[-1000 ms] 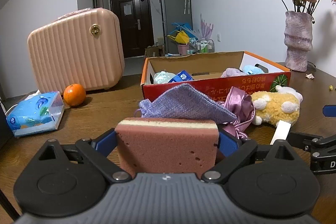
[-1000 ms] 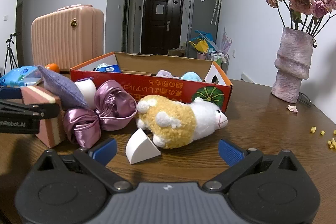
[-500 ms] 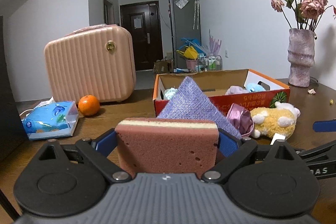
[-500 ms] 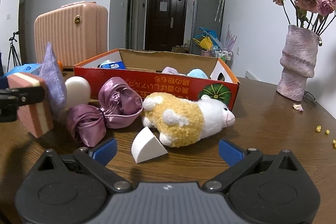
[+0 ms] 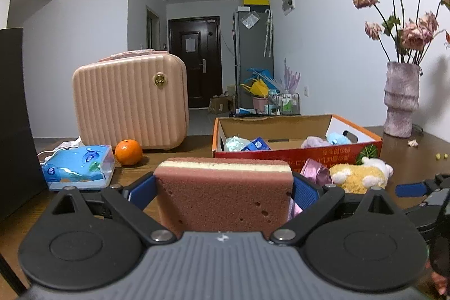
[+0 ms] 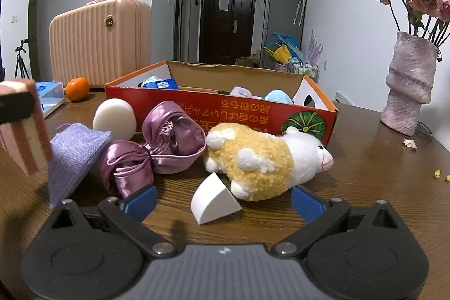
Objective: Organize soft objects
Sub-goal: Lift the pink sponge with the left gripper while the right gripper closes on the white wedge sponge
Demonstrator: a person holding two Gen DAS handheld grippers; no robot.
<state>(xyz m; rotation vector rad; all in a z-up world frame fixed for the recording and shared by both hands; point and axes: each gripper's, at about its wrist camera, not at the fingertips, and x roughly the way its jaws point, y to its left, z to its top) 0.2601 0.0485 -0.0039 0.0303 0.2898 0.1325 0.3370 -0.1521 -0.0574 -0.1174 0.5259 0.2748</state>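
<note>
My left gripper (image 5: 223, 189) is shut on a pink sponge block (image 5: 225, 193) with a cream stripe, held up above the table; it also shows at the left edge of the right wrist view (image 6: 22, 128). My right gripper (image 6: 223, 201) is open and empty, low over the table before a white foam wedge (image 6: 213, 200) and a yellow-and-white plush sheep (image 6: 264, 162). A purple satin pouch (image 6: 157, 148), a lilac cloth (image 6: 73, 151) and a white round sponge (image 6: 114, 118) lie in front of the red cardboard box (image 6: 225, 110), which holds several soft items.
A pink ribbed case (image 5: 130, 100), an orange (image 5: 128, 151) and a blue tissue pack (image 5: 78, 169) stand to the left. A vase of dried roses (image 6: 407, 92) stands at the right. A dark panel (image 5: 14, 117) rises at the far left.
My left gripper has lifted the sponge block higher; the lilac cloth that leaned on it has dropped flat onto the table. My right gripper has moved slightly closer to the wedge and sheep.
</note>
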